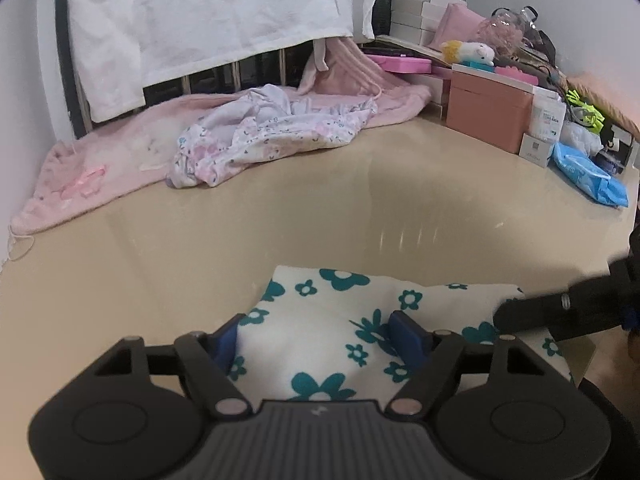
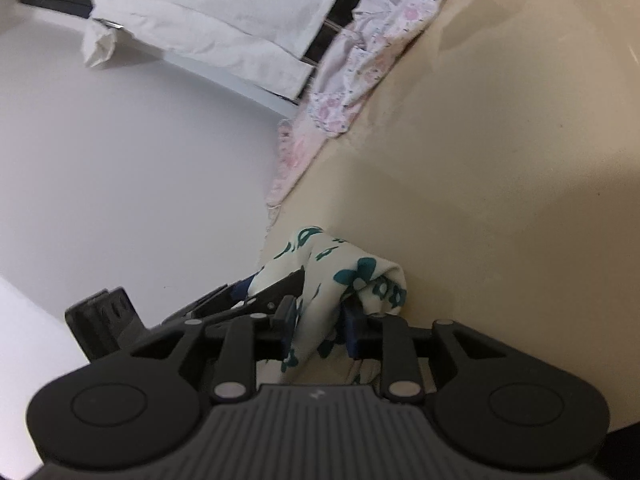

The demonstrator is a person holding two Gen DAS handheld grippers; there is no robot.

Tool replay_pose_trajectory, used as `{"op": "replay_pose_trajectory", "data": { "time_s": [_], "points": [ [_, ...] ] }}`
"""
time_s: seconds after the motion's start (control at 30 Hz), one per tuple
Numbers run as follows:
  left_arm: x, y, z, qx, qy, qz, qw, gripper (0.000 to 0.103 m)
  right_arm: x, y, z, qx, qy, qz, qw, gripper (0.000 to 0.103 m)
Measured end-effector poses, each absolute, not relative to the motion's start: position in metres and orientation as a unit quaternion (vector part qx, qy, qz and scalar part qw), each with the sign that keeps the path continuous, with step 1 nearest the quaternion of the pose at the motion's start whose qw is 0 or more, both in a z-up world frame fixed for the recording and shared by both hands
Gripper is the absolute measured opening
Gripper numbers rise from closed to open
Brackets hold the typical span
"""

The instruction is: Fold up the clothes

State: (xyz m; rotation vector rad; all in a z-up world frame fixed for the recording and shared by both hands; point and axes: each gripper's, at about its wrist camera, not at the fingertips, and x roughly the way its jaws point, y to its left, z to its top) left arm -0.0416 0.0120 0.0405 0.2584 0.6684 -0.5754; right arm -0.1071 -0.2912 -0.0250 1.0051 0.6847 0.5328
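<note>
A cream cloth with teal flowers [image 1: 360, 312] lies on the beige table [image 1: 280, 220] right in front of me. My left gripper [image 1: 316, 336] is open, its blue pads on either side of the cloth's near part. My right gripper [image 2: 320, 324] is shut on the cloth's bunched edge [image 2: 352, 276] and lifts it off the table. The right gripper's black finger also shows at the right of the left wrist view [image 1: 532, 308], touching the cloth.
A crumpled pink-flowered garment [image 1: 272, 128] lies on a pink blanket [image 1: 100, 160] at the back left. White sheets [image 1: 200, 20] hang on a rail behind. Boxes [image 1: 488, 116], a plush toy [image 1: 472, 52] and a blue packet [image 1: 588, 176] crowd the right side.
</note>
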Motion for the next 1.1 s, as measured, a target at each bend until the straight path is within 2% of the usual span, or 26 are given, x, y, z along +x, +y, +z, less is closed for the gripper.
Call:
{"op": "replay_pose_trajectory", "data": {
  "time_s": [0.03,0.07,0.1,0.37,0.43,0.53,0.63,0.7,0.77,0.9,0.97,1.1],
  "points": [
    [-0.042,0.012,0.040,0.124,0.322,-0.277,0.897,0.075,-0.107,-0.293,-0.026,0.485,0.314,0.236,0.782,0.028],
    [-0.042,0.012,0.039,0.125,0.322,-0.276,0.897,0.075,-0.106,-0.295,-0.028,0.502,0.310,0.225,0.775,0.019],
    [-0.043,0.010,0.039,0.127,0.325,-0.274,0.896,0.075,-0.108,-0.297,-0.028,0.510,0.305,0.214,0.775,0.005],
    [-0.050,-0.001,0.037,0.146,0.321,-0.267,0.897,0.075,-0.143,-0.314,-0.011,0.458,0.246,0.123,0.845,0.003],
    [-0.051,0.002,0.036,0.134,0.322,-0.263,0.899,0.075,-0.152,-0.318,-0.006,0.444,0.230,0.100,0.860,0.000],
    [-0.056,0.006,0.038,0.115,0.305,-0.261,0.909,0.074,-0.162,-0.327,0.005,0.413,0.214,0.085,0.881,0.000],
    [-0.063,0.026,0.051,0.069,0.272,-0.252,0.926,0.069,-0.163,-0.318,0.025,0.348,0.214,0.125,0.904,0.005],
    [-0.066,0.049,0.057,0.027,0.261,-0.225,0.938,0.069,-0.163,-0.307,0.039,0.300,0.211,0.152,0.918,0.012],
    [-0.068,0.066,0.058,0.003,0.269,-0.215,0.939,0.066,-0.163,-0.280,0.046,0.246,0.214,0.191,0.926,0.029],
    [-0.076,0.072,0.042,0.002,0.288,-0.235,0.928,0.060,-0.161,-0.250,0.050,0.175,0.228,0.209,0.935,0.029],
    [-0.079,0.070,0.036,0.005,0.292,-0.230,0.928,0.059,-0.160,-0.245,0.050,0.151,0.237,0.198,0.939,0.025],
    [-0.083,0.071,0.035,-0.070,0.329,-0.220,0.916,0.048,-0.158,-0.233,0.050,0.102,0.252,0.175,0.946,0.021]
  ]
}}
